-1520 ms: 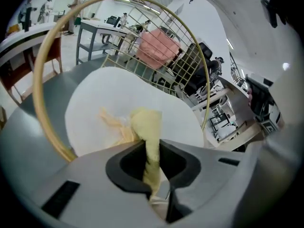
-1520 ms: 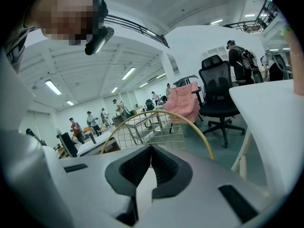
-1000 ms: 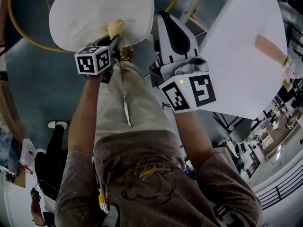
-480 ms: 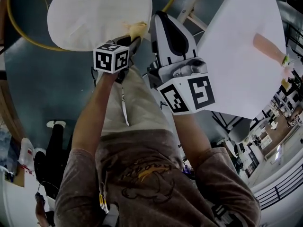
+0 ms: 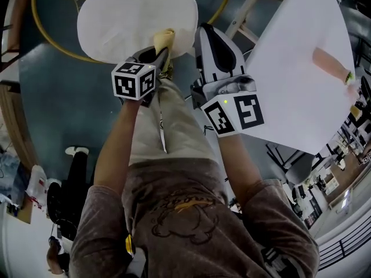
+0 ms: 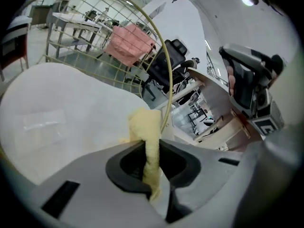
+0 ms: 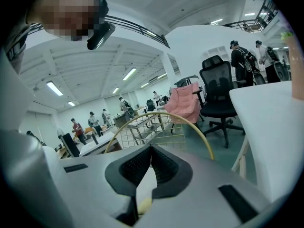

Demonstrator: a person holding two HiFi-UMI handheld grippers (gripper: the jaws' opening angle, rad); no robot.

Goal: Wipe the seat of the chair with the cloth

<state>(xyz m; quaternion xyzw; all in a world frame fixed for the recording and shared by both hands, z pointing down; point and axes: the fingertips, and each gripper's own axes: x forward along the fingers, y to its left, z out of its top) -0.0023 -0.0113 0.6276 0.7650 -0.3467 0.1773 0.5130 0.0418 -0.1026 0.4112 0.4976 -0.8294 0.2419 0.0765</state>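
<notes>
The chair's white seat [image 5: 127,16] lies at the top of the head view inside a gold ring frame [image 5: 43,36]. My left gripper [image 5: 159,50] is shut on a yellow cloth [image 5: 164,39], which rests at the seat's near right edge. In the left gripper view the cloth [image 6: 146,127] sticks up from between the closed jaws of the left gripper [image 6: 151,151], with the seat [image 6: 57,113] beyond it. My right gripper [image 5: 206,35] hovers just right of the seat, shut with nothing in it. In its own view the right gripper [image 7: 151,151] points over the ring frame [image 7: 161,115].
A large white table [image 5: 295,68] stands close on the right, with a person's arm [image 5: 330,62] lying on it. Another person [image 5: 64,196] stands at lower left. A black office chair [image 7: 218,89] and a pink drape [image 7: 187,103] are farther off.
The left gripper has slid the cloth rightward along the seat's near edge, from about its middle to the right side. The right gripper has stayed beside it.
</notes>
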